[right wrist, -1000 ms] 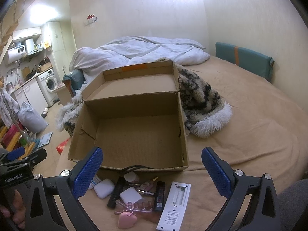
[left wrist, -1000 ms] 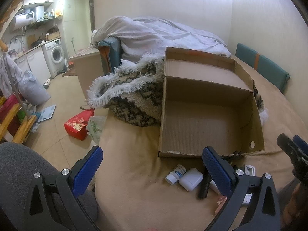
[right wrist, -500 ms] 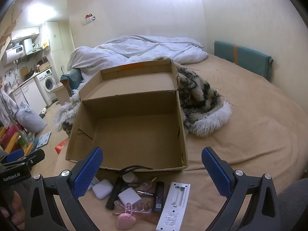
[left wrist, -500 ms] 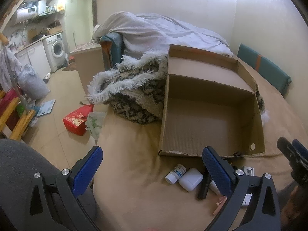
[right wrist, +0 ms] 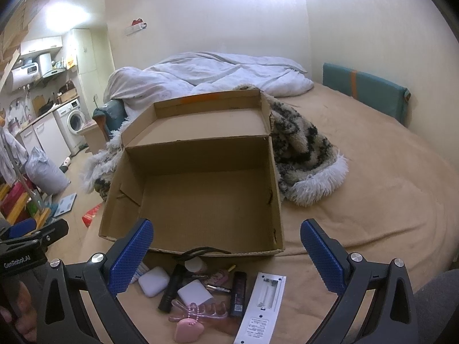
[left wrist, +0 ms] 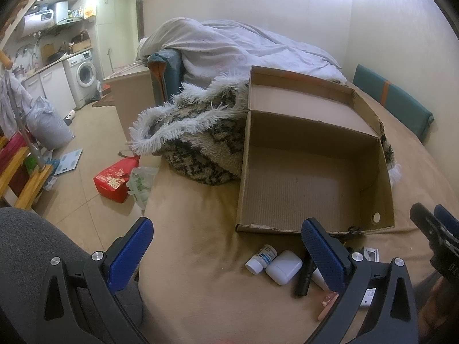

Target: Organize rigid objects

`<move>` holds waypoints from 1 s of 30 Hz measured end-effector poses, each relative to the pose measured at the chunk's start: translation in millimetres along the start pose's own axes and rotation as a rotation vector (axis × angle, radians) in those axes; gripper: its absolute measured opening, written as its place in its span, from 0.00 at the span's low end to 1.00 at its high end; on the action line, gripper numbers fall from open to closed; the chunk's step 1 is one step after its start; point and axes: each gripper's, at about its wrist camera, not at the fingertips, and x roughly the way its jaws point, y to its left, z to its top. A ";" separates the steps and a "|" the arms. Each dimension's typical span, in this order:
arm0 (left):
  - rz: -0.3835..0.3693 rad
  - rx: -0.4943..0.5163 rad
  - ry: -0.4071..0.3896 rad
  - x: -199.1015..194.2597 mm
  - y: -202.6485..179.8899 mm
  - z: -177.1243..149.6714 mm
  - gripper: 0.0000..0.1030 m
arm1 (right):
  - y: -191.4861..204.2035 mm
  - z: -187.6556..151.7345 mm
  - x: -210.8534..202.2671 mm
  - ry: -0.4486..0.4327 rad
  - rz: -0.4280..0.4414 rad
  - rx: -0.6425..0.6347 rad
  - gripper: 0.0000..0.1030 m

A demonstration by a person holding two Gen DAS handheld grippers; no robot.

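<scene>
Two hand-held grippers with blue ribbed pads faced an open brown cardboard box [right wrist: 198, 189] on a tan bedspread [right wrist: 373, 200]; the box serves as landmark throughout. Left of the box, over the bed's edge, hung the left gripper [left wrist: 226, 246], its jaws spread wide and holding nothing. Against the box's left wall lay a shaggy black-and-white blanket with white fringe [left wrist: 200, 143], which wrapped behind the box to its right side.

Just in front of the box's near wall, a cluster of small rigid objects rested on the bedspread. From left to right these were: a small white pill bottle with a blue label [left wrist: 262, 258], a white rounded earbud case [right wrist: 154, 281], a black cylindrical tube [right wrist: 172, 289], a white rectangular charger block [right wrist: 195, 292], a flat black rectangular case [right wrist: 238, 292] and a long white remote-like panel lying face down [right wrist: 262, 306]. Nearest the camera, a pink heart-shaped trinket on a beaded chain [right wrist: 189, 328] lay touching a translucent pink toe separator [right wrist: 200, 314]. A black cord loop [right wrist: 200, 250] lay over the box's near rim.

Before the box's right half, the right gripper [right wrist: 226, 255] hovered above the cluster, jaws likewise wide apart and empty. The box interior held no objects.
</scene>
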 end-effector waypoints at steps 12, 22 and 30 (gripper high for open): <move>0.003 0.005 -0.009 -0.7 0.7 0.1 1.00 | 0.0 0.2 0.0 -0.001 0.000 0.000 1.00; 0.006 0.009 -0.006 -0.9 -0.6 -0.1 1.00 | 0.8 1.1 0.3 0.006 -0.001 0.001 1.00; 0.004 0.009 0.002 -0.3 -1.9 -0.7 1.00 | 1.0 -1.2 2.4 0.021 -0.001 0.001 1.00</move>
